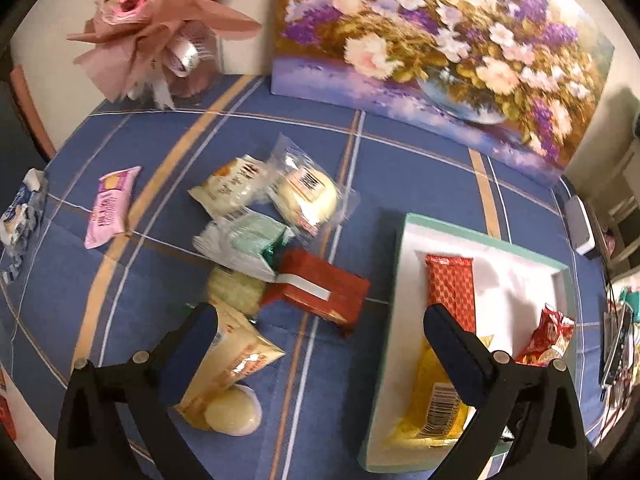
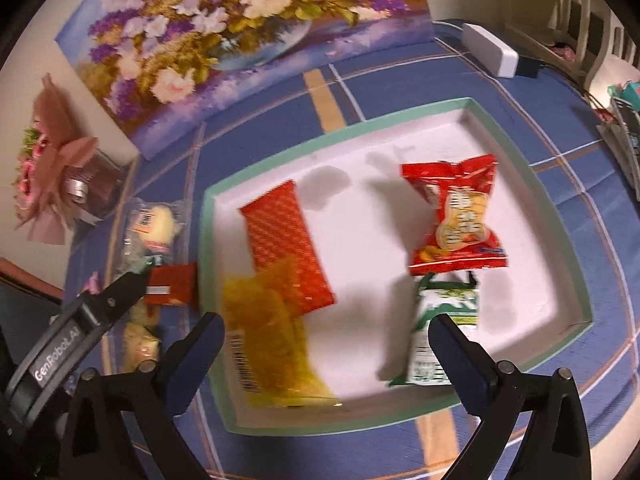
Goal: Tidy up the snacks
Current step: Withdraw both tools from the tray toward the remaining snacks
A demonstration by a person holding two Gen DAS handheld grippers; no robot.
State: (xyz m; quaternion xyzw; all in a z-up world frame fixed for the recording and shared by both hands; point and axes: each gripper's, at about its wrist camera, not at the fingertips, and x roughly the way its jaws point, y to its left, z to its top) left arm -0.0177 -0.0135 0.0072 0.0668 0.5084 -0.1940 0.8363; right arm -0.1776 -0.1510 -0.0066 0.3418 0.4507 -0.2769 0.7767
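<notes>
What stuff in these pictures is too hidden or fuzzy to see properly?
- Yellow snack packet, left wrist view: the left gripper finger covers part of it.
- Green-and-white packet, right wrist view: the right gripper finger hides its lower corner; print blurred.
- Pink packet, left wrist view: lettering too blurred to read.
- Crumpled blue-white wrapper, left wrist view: cut off by the edge.

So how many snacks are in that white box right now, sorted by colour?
Counted in the right wrist view, inside the box:
Red: 2, a flat bar and a puffy bag
Yellow: 1, a packet
Green and white: 1, a packet
Total: 4
</notes>
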